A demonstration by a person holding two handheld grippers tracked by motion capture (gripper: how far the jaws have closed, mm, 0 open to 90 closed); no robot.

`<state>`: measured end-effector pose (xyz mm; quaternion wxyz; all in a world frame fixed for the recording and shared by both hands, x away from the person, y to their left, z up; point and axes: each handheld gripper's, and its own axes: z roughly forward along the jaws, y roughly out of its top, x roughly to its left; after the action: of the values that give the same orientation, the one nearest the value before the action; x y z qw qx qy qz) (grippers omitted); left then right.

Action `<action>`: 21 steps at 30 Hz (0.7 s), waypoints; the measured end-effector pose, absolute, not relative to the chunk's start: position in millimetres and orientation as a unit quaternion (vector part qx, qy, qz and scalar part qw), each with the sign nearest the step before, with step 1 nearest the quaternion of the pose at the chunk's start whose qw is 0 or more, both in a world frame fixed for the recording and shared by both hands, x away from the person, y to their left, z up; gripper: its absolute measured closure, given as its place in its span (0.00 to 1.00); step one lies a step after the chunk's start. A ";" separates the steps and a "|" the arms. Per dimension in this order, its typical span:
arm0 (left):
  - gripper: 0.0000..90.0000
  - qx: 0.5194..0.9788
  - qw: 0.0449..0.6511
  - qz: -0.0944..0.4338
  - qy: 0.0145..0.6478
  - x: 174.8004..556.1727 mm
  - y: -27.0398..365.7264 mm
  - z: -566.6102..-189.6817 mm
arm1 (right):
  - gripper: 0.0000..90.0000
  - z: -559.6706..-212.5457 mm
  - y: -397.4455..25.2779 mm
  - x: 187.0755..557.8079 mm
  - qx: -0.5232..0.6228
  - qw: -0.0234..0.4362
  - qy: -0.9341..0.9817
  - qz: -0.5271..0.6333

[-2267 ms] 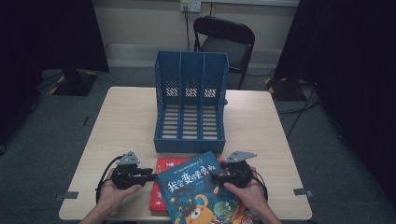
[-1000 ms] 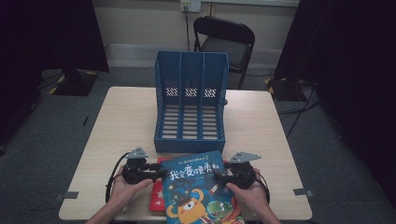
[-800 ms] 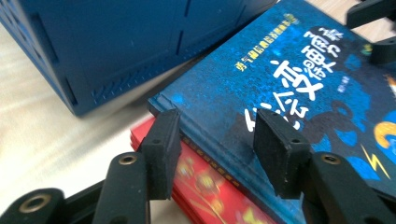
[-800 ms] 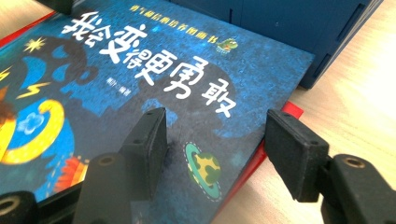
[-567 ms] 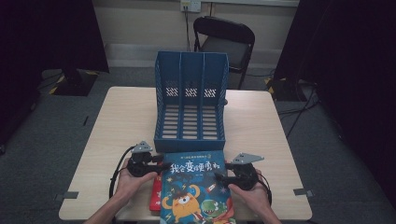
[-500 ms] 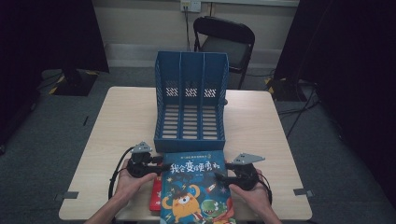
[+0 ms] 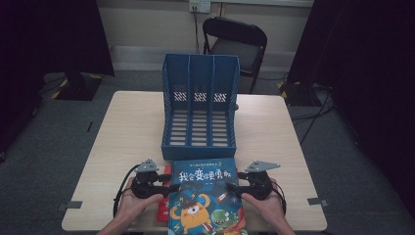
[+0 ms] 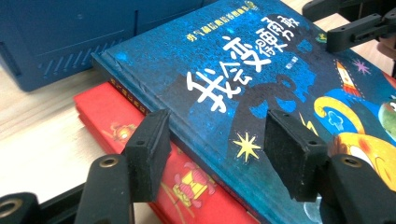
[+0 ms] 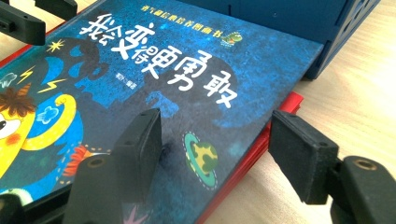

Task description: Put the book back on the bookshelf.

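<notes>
Straddling the left edge of the blue book [image 7: 205, 200], the left gripper [image 7: 165, 187] has its jaws apart: in the left gripper view one pad [image 8: 148, 151] lies outside the spine, over the red book [image 8: 140, 140], and the other [image 8: 292, 156] sits over the blue cover, neither visibly pressing. Bare table [image 7: 122, 142] lies open to the left of this gripper, out to the table's left edge. The blue book rests flat on the red book at the near middle of the table; the red one juts out from under it on the left side. The far edge of the blue book lies just beside the front lip of the rack [image 7: 199, 112], whose three slots stand empty and face upward toward the camera in the high view. The right gripper [image 7: 234, 187] straddles the right edge of the blue book, jaws likewise apart: in the right gripper view one pad [image 9: 140, 147] sits over the cover and the other [image 9: 301, 156] hangs outside the edge above bare wood. A thin red strip shows beneath that edge. Open table runs from there to the right edge; a chair [image 7: 237, 41] stands beyond the rack.
</notes>
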<state>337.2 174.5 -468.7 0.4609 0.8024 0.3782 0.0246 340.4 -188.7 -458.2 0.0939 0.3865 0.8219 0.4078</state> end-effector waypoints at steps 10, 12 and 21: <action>0.46 0.806 0.463 0.016 0.368 340.6 165.5 -468.7 | 0.27 -461.8 -196.9 342.3 0.401 0.083 0.814 0.412; 0.45 0.805 0.464 0.017 0.369 340.8 164.7 -468.9 | 0.25 -462.3 -197.7 343.4 0.408 0.075 0.812 0.410; 0.44 0.806 0.464 0.020 0.367 339.8 163.7 -469.0 | 0.21 -464.5 -196.0 345.8 0.411 0.062 0.811 0.412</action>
<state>339.8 163.7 -469.0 0.4639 0.8059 0.3673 0.0198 345.8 -196.0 -464.5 0.0618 0.4106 0.8110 0.4122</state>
